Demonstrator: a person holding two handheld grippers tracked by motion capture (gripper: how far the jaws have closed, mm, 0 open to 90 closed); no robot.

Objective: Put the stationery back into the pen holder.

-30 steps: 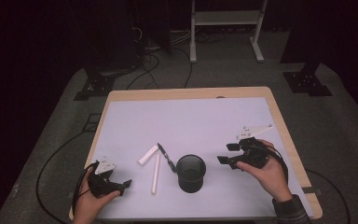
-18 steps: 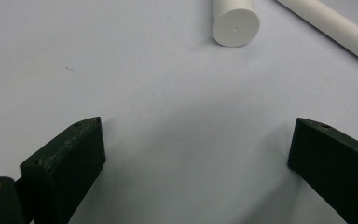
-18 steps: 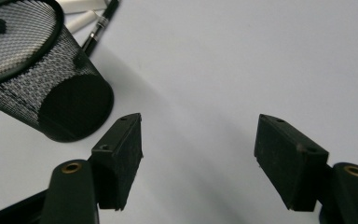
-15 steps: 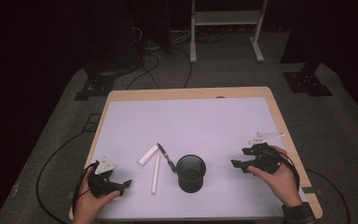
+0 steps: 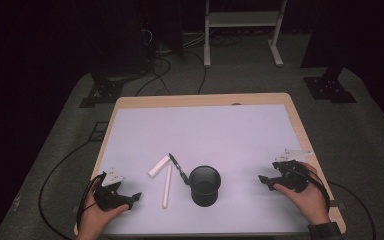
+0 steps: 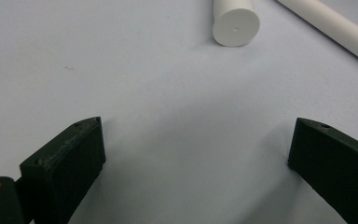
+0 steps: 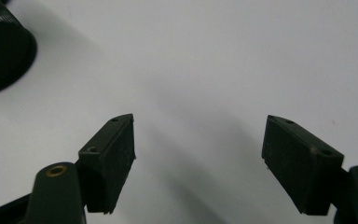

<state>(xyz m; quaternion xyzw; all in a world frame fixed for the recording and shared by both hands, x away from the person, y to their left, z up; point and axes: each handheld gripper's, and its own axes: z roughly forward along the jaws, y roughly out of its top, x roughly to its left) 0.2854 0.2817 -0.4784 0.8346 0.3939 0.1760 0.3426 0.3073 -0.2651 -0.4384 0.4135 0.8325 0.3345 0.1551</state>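
A black mesh cup point(image 5: 204, 185) stands on the white tabletop point(image 5: 220, 135) near the front middle. Left of it lie a black pen point(image 5: 178, 168), a short white cylinder point(image 5: 159, 165) and a long white stick point(image 5: 167, 186). My left gripper point(image 5: 131, 199) rests open at the front left, its jaws pointing toward the sticks. In the left gripper view point(image 6: 196, 140) the jaws stand wide apart over bare table, with the cylinder point(image 6: 235, 25) and the stick point(image 6: 335, 30) ahead. My right gripper point(image 5: 266, 182) is open at the front right; its view point(image 7: 200, 135) has the cup point(image 7: 2, 51) at the upper left.
The table has a wooden rim point(image 5: 200, 100). Cables point(image 5: 55, 175) trail over the grey floor on the left. A white metal stand point(image 5: 240, 30) and dark equipment bases point(image 5: 330, 85) stand beyond the far edge.
My right gripper has drawn back toward the front right edge of the table, away from the cup. The left gripper has stayed put.
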